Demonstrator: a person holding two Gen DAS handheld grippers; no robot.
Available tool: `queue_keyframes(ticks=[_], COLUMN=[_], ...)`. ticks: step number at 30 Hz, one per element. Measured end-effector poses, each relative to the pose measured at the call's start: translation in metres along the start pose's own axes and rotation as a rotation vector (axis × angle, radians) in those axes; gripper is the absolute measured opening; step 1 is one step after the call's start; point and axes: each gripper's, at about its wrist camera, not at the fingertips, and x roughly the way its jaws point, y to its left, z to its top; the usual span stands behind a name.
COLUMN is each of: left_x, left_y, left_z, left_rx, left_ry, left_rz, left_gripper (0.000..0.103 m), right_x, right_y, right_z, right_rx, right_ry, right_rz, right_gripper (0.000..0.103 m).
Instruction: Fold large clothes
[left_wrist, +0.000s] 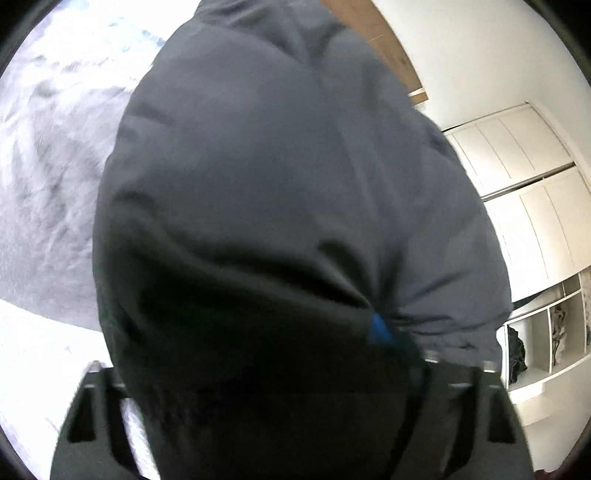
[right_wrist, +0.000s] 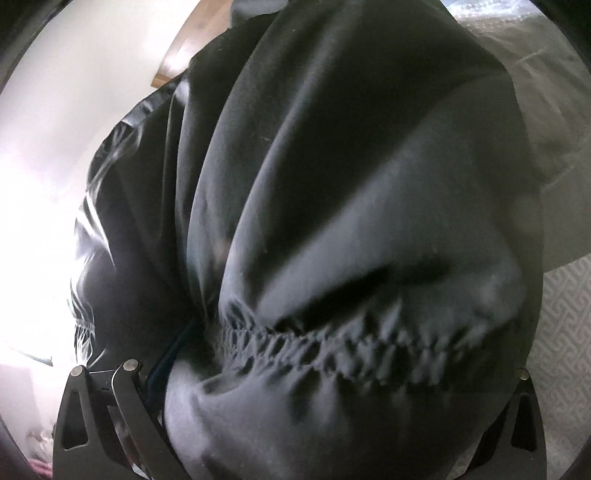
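A large dark grey padded garment (left_wrist: 280, 177) fills the left wrist view and drapes over my left gripper (left_wrist: 288, 369). Its two fingers (left_wrist: 85, 406) stand well apart with cloth bulging between them, and the tips are hidden. Creases run together at a small blue patch (left_wrist: 380, 330) near the right-hand finger. In the right wrist view the same garment (right_wrist: 351, 166) shows a gathered elastic hem (right_wrist: 332, 350) running across my right gripper (right_wrist: 317, 373). Those fingers (right_wrist: 96, 406) also stand wide, their tips buried in cloth.
A pale grey bed cover (left_wrist: 48, 184) lies to the left of the garment. White wardrobe doors (left_wrist: 524, 177) and open shelves with clothes (left_wrist: 554, 332) stand at the right. A patterned cover (right_wrist: 565, 332) shows at the right wrist view's edge, and strong glare (right_wrist: 33, 258) at its left.
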Motion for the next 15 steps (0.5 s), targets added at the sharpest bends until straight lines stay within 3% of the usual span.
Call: queue_keyframes(ticks=[1, 2, 5, 7, 10, 15], left_x=[-0.001, -0.002, -0.003, -0.007, -0.016, -0.048], left_y=[-0.005, -0.009, -0.026, -0.043, -0.075, -0.134], left_z=[-0.001, -0.001, 0.001, 0.002, 0.005, 0.008], left_rx=[0.006, 0.009, 0.016, 0.033, 0.096, 0.242], left_ry=[-0.006, -0.011, -0.027, -0.043, -0.077, -0.156], left_rz=[0.006, 0.016, 0.059, 0.075, 0.078, 0.08], left_gripper=[0.06, 0.054, 0.042, 0.035, 0.029, 0.024], right_x=[0.001, 0.0, -0.003, -0.006, -0.014, -0.039], right_y=[0.003, 0.008, 0.031, 0.054, 0.089, 0.136], right_z=[0.0, 0.0, 0.0, 0.0, -0.001, -0.005], right_rx=[0.003, -0.005, -0.06, -0.144, -0.242, -0.317], right_ry=[0.0, -0.001, -0.023, -0.042, -0.08, -0.181], right_rz=[-0.014, -0.023, -0.047, -0.111, -0.171, -0.156], right_gripper=[0.099, 0.083, 0.05, 0.037, 0.029, 0.023])
